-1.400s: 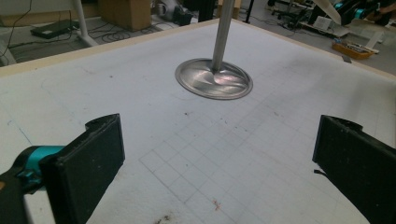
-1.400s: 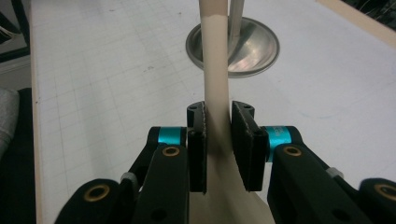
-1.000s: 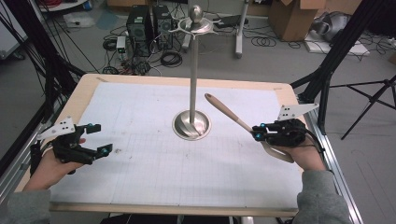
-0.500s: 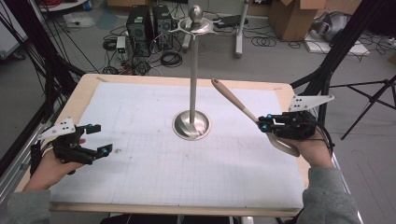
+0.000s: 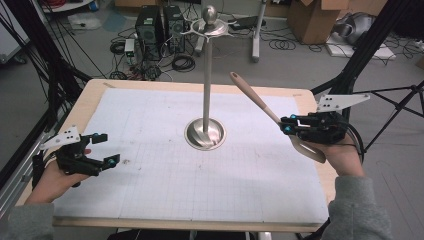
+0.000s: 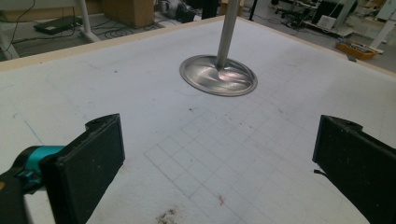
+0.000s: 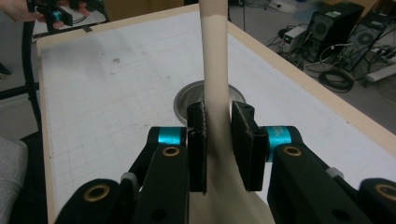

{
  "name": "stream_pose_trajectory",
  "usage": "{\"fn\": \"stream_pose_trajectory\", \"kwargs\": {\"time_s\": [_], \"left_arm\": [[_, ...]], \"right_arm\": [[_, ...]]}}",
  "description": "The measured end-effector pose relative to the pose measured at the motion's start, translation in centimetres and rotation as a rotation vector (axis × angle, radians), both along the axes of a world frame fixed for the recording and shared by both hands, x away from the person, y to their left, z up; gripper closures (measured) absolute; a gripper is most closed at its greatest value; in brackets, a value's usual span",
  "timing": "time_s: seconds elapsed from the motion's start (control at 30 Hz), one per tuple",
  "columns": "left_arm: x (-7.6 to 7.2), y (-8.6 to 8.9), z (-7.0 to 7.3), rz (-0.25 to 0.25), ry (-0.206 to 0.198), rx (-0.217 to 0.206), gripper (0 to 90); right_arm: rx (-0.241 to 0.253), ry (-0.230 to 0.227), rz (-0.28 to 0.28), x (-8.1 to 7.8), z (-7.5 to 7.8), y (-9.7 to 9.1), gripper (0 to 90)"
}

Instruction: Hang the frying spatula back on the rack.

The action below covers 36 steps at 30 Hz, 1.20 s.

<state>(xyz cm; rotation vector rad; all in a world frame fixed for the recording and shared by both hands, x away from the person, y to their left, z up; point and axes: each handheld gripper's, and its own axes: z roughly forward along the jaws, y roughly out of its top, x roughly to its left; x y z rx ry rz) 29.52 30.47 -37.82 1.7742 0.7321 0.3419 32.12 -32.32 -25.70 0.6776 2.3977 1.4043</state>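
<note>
At the left edge of the white gridded table (image 5: 150, 165), my left gripper (image 5: 102, 149) rests low above the mat in my left hand (image 5: 52, 180), its two black jaws spread wide with nothing between them; in the left gripper view the bare grid lies in the gap, with a few dark specks near the bottom. At the centre stands the metal stand (image 5: 206, 90), a slim upright pole on a round base (image 6: 218, 75) set flat on the mat, topped by a ball and curved hooks. To its right, my right gripper (image 5: 286, 125) is lifted off the table at the right edge and clamped on the beige spatula (image 5: 260, 105). In the right gripper view its jaws press on both sides of the handle (image 7: 214, 70) just above the broad blade. The handle slants up and away towards the stand's pole, apart from it; the blade hangs under my right hand (image 5: 340, 155).
</note>
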Motion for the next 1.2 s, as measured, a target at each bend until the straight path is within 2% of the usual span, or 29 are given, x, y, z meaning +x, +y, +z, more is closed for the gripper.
{"fn": "stream_pose_trajectory", "kwargs": {"time_s": [0.17, 0.37, 0.8, 1.2], "left_arm": [[0.0, 0.0, -0.1, -0.002, 0.003, 0.003, 2.6], [0.2, 0.3, -0.7, 0.013, 0.023, 0.007, 2.6], [0.1, 0.2, -0.6, -0.002, 0.012, -0.004, 2.6], [-0.1, 0.4, -0.2, -0.003, -0.003, -0.018, 2.6]], "right_arm": [[0.020, -0.014, -0.013, -0.2, 0.9, -0.4, 76.9], [0.014, -0.028, -0.018, -0.4, 2.0, -0.4, 76.9], [0.040, -0.051, -0.042, -0.4, 3.3, -0.6, 76.9], [0.060, -0.078, -0.061, -0.5, 4.8, 0.2, 76.9]]}}
